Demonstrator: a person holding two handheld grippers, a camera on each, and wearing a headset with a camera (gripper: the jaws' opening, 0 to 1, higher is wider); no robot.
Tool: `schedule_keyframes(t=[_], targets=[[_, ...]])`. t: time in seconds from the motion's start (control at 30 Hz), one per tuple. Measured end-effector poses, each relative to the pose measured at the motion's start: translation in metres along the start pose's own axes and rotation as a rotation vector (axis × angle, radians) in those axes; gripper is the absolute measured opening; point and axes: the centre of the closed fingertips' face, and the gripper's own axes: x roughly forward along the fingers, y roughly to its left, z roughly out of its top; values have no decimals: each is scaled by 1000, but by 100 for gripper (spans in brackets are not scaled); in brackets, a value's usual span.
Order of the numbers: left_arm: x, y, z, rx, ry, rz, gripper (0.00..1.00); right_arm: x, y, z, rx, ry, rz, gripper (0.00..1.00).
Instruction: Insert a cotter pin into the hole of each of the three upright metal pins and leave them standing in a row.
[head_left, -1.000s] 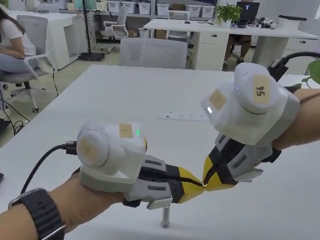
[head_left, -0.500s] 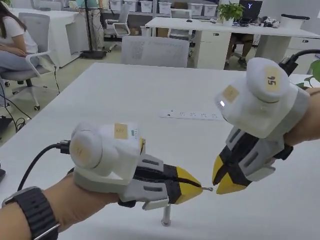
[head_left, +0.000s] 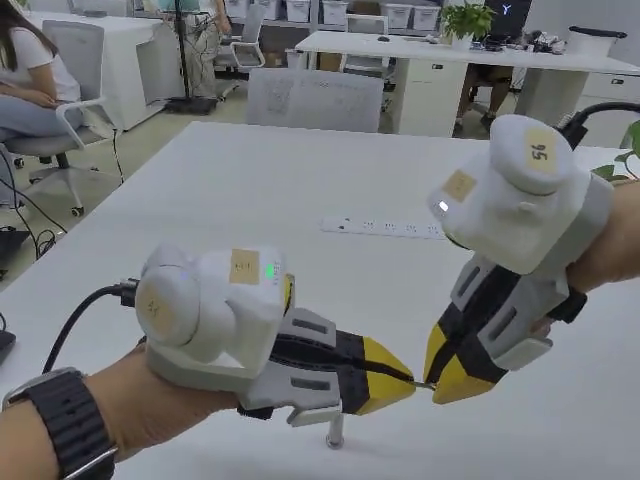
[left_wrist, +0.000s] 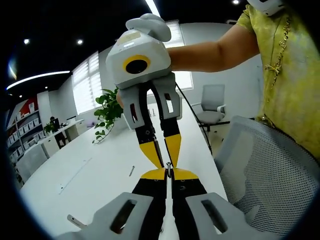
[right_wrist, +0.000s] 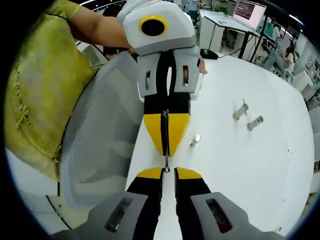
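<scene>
— head view, on the counter (head_left: 250, 200): which tongs are nearer the metal pin (head_left: 335, 433)?
— left tongs (head_left: 400, 378), over it at lower centre, clamped on the level cotter pin (right_wrist: 166, 162). right tongs (head_left: 445, 380) barely parted at its tip; grip unclear.

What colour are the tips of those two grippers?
Bright yellow, clearest on the left gripper in the head view.
</scene>
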Motion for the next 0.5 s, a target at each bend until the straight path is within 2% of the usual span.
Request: schedule_keyframes(t=[0.27,0.4,0.5], targets=[[0,-6,8,61,-10,-21,0,2,7,1,13,-10,41,9],[1,-7,8,69,-7,-29,0,3,10,1,10,-11,56,9],[1,-8,8,78,-4,-36,0,1,13,5,10,-36,71,9]])
